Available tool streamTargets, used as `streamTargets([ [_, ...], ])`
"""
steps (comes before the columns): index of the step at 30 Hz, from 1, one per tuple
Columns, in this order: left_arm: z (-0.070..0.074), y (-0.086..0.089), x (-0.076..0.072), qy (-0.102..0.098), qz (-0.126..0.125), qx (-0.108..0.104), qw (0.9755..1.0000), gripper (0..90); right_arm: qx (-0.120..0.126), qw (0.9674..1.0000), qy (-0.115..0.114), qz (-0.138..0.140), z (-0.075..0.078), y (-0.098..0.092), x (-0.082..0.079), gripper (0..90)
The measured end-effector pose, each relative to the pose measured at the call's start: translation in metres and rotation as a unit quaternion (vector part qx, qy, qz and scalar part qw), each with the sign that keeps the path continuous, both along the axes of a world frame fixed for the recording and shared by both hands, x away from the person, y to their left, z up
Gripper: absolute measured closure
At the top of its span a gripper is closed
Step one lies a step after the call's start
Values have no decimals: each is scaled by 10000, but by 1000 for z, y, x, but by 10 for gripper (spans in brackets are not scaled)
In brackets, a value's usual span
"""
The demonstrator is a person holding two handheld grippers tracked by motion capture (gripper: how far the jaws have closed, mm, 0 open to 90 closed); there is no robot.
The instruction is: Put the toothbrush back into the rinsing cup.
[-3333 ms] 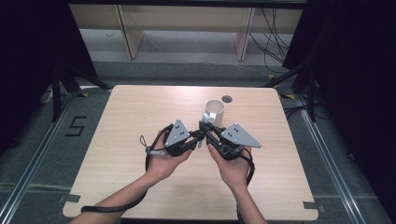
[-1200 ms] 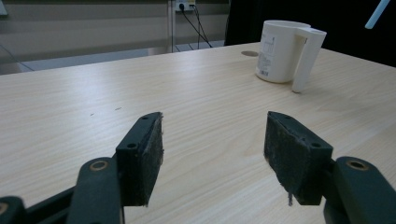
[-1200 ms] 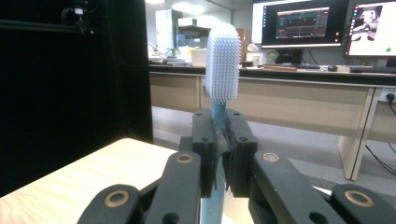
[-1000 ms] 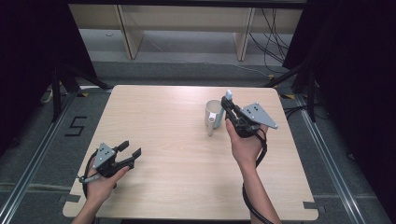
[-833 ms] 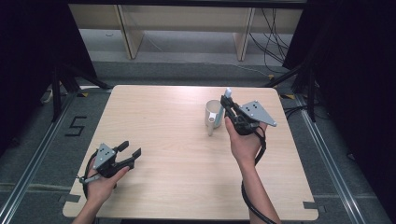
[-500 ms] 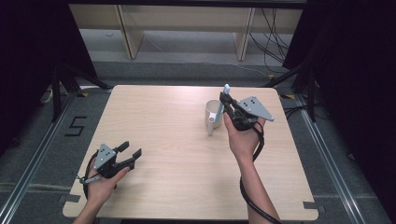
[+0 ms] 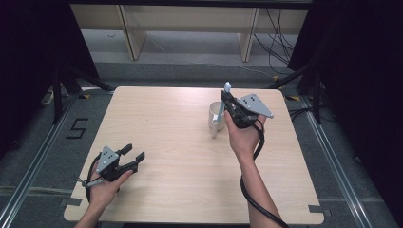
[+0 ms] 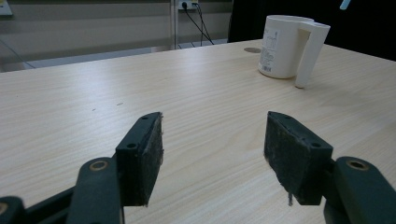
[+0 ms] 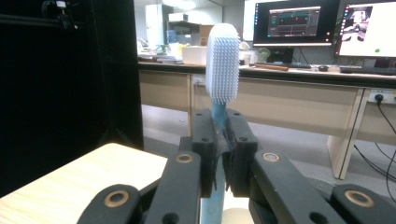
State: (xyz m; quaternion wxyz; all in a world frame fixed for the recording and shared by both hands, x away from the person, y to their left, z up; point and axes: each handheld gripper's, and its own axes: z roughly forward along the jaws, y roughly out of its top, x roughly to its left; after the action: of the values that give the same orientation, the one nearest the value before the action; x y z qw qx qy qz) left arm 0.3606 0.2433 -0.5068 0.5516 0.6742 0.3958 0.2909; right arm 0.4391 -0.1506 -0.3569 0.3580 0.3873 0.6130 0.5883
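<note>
Two black jaws of the right gripper (image 9: pixel 219 154) are pressed together on the pale blue handle of a toothbrush with a white bristled head (image 9: pixel 222 63), which stands upright above them. In the high view this gripper (image 7: pixel 231 103) is held over the far right part of the light wooden table (image 7: pixel 180 142), with the brush head (image 7: pixel 227 87) pointing away from the person and the handle's lower end reaching down just in front of a cream-white cylindrical mug with a straight handle (image 7: pixel 216 115). The left gripper (image 7: pixel 132 155) rests near the table's front left corner, well apart from the mug; its padded jaws (image 8: pixel 215 154) stand spread wide with nothing between them.
</note>
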Motion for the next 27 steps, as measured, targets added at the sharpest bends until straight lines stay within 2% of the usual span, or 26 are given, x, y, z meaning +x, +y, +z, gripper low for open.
streamTargets([
  [2,0,0,0,5,5,5,10000,368,47,10000,-2,-15,0,1,1,849],
  [3,-1,0,0,-4,8,8,10000,368,-14,10000,-70,-26,0,0,3,849],
  [8,0,0,0,-2,0,17,10000,367,24,10000,-10,-10,1,1,6,849],
  [10,0,-1,0,-5,0,14,10000,367,-39,10000,-51,-75,1,2,7,849],
  [11,0,-1,0,-7,2,16,10000,367,26,10000,34,-62,1,3,7,849],
  [12,0,-1,0,-4,1,13,10000,367,-87,9999,-17,-56,1,3,9,849],
  [13,0,-1,0,-4,1,13,10000,367,-29,10000,11,-56,0,4,9,849],
  [21,0,0,0,0,18,6,10000,367,-102,9998,143,-37,-3,9,14,848],
  [23,0,0,0,-1,17,7,10000,367,-126,9999,68,-46,-3,10,16,848],
  [24,1,0,0,-1,21,5,10000,368,-114,9998,159,-74,-3,10,14,849],
  [25,0,0,1,-85,-32,-52,9999,367,-148,9998,111,-60,-4,10,16,848],
  [27,0,0,1,-72,-25,-56,10000,368,-168,9997,139,-62,-4,11,16,849],
])
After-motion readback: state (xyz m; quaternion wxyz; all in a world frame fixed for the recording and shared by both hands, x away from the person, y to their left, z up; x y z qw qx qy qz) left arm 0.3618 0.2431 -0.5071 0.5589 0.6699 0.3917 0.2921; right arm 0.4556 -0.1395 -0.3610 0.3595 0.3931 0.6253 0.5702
